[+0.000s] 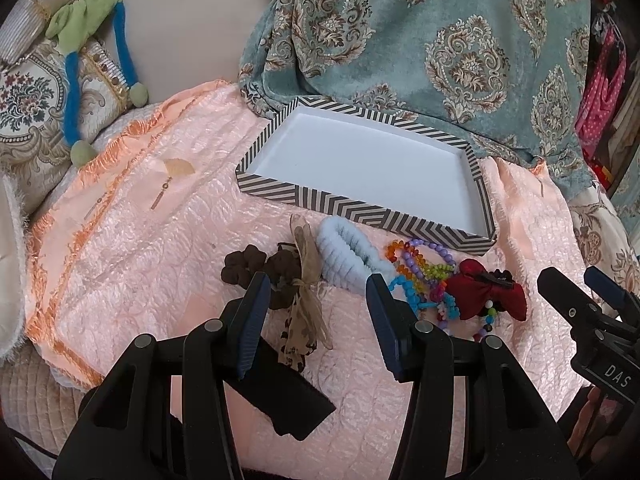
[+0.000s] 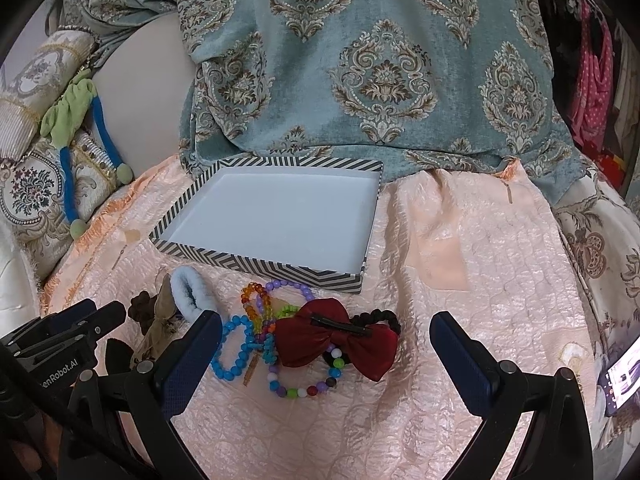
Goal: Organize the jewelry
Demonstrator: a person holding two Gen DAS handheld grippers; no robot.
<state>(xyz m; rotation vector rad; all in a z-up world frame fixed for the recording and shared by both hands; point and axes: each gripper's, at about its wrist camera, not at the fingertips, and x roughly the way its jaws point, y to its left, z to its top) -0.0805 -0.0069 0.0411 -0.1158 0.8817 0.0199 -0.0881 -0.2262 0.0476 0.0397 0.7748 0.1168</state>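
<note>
A striped box tray (image 1: 360,210) (image 2: 256,266) with a white inside lies on the pink quilt. In front of it lie a brown scrunchie (image 1: 244,266), a tan ribbon clip (image 1: 306,280), a light blue scrunchie (image 1: 348,258) (image 2: 188,290), several coloured bead bracelets (image 1: 424,276) (image 2: 256,332) and a red bow on a black hair tie (image 1: 486,294) (image 2: 340,336). My left gripper (image 1: 320,292) is open and empty, just short of the tan clip and blue scrunchie. My right gripper (image 2: 326,344) is open wide and empty, its fingers to either side of the bow and bracelets.
A teal patterned cloth (image 1: 440,40) hangs behind the tray. Patterned cushions (image 1: 36,92) and a green and blue soft toy (image 1: 92,12) lie at the left. A black flat object (image 1: 288,392) lies under my left gripper. A small gold earring (image 1: 162,196) lies on the quilt.
</note>
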